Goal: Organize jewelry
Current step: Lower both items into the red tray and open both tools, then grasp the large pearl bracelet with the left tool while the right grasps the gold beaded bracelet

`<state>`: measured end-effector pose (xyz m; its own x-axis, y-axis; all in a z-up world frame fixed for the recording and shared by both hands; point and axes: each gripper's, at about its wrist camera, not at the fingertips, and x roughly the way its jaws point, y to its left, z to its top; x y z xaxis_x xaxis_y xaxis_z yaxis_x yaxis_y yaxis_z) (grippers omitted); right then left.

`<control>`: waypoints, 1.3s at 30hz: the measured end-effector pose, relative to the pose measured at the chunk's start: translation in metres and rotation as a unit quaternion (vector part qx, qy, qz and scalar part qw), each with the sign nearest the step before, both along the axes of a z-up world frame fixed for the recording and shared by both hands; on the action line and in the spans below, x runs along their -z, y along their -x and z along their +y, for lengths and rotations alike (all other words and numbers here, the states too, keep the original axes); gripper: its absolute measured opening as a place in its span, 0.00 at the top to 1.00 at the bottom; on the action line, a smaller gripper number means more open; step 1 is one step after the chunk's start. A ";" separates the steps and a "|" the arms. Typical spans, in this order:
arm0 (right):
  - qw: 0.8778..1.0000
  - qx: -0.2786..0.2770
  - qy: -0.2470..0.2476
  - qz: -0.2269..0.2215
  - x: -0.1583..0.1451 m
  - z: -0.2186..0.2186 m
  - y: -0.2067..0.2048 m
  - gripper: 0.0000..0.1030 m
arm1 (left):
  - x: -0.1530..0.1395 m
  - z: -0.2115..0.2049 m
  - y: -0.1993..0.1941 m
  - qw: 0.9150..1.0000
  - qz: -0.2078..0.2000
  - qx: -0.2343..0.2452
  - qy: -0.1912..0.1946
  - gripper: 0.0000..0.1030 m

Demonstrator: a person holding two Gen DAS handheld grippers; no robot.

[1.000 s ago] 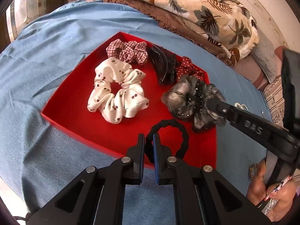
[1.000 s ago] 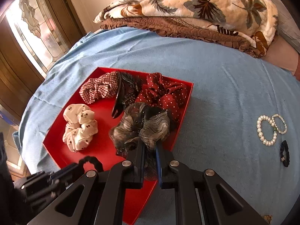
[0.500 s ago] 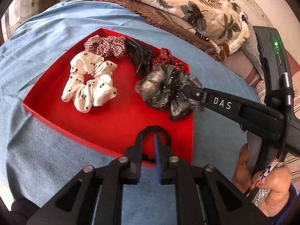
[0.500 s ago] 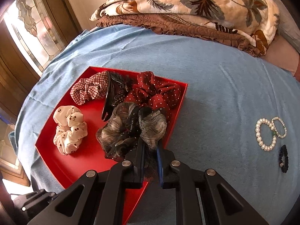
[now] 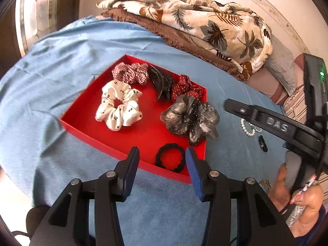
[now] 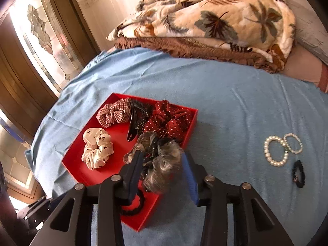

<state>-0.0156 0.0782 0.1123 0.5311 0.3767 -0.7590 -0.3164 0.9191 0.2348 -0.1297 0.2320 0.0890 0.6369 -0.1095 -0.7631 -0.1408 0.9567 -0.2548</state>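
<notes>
A red tray [image 5: 86, 112] [image 6: 75, 164] sits on the blue bedspread and holds several hair ties. A black braided hair tie [image 5: 169, 160] [image 6: 135, 205] lies in the tray's near right corner. My left gripper [image 5: 162, 160] is open just above and around it, not touching. A grey scrunchie [image 5: 189, 117] [image 6: 162, 164] lies at the tray's right side. My right gripper [image 6: 162, 160] is open with the grey scrunchie between its fingers, loose. The tray also holds a white cherry scrunchie [image 5: 119, 108], a plaid one [image 5: 131, 73], a black claw clip [image 5: 161, 82] and a red dotted scrunchie [image 5: 186, 88].
Two pearl bracelets [image 6: 280, 149] [image 5: 249, 127] and a small black hair tie [image 6: 298, 174] [image 5: 263, 143] lie on the bedspread right of the tray. A folded leaf-print blanket [image 6: 215, 24] is at the back. A glass door [image 6: 39, 32] is on the left.
Both grippers have opened. The left let go of the black hair tie, which now lies in the tray. The right let go of the grey scrunchie and drew back.
</notes>
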 end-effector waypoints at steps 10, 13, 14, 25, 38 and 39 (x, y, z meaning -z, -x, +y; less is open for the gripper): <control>0.999 0.029 0.003 -0.021 -0.010 -0.053 0.037 0.49 | -0.023 -0.024 0.019 0.998 -0.018 0.001 -0.058 0.44; 0.999 0.042 0.009 -0.025 -0.009 -0.076 0.049 0.49 | -0.027 -0.034 0.022 0.997 -0.019 0.005 -0.071 0.43; 0.999 0.046 0.009 -0.025 -0.009 -0.081 0.051 0.49 | -0.027 -0.036 0.023 0.997 -0.019 0.005 -0.073 0.42; 0.989 0.145 0.032 -0.015 0.008 -0.199 0.089 0.45 | -0.023 -0.075 0.019 0.994 -0.010 0.040 -0.099 0.40; 0.979 0.200 0.012 0.026 0.043 -0.261 0.090 0.45 | -0.017 -0.151 -0.023 0.986 -0.004 0.131 -0.104 0.40; 0.979 0.200 0.007 0.030 0.046 -0.263 0.089 0.45 | -0.017 -0.159 -0.029 0.985 -0.004 0.137 -0.103 0.40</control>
<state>-0.1044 -0.1848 0.0666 0.5886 0.1370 -0.7967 0.0829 0.9701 0.2280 -0.1008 0.0731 0.1055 0.6112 -0.1213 -0.7821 0.1304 0.9901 -0.0517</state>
